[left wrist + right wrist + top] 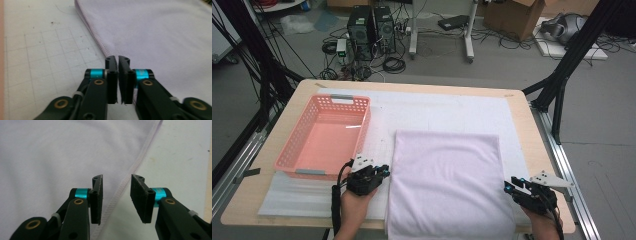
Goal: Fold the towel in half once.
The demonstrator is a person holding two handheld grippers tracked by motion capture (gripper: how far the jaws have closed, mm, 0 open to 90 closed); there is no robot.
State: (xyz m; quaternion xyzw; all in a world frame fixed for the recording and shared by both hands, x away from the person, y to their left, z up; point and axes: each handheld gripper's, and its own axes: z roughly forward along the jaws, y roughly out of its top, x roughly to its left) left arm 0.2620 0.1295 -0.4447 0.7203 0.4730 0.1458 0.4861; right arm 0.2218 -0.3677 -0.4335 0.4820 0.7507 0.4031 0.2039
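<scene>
Towel [447,182], pale lilac and folded into a broad rectangle, lies flat on the white mat [437,107] toward the near edge of the table [522,107], with a gripper at each of its side hems. At its 9 o'clock side the left gripper [384,171] sits over the stitched hem, jaws nearly together with a thin slit between them and no cloth in it; in the left gripper view [117,59] the hem runs off toward 11 o'clock. At its 3 o'clock side the right gripper [510,184] hovers over the other hem, jaws apart with the seam showing in the gap and the pads clear of it [116,178]. A pink basket [287,150] stands at 10 o'clock from the towel, just beyond the left gripper.
</scene>
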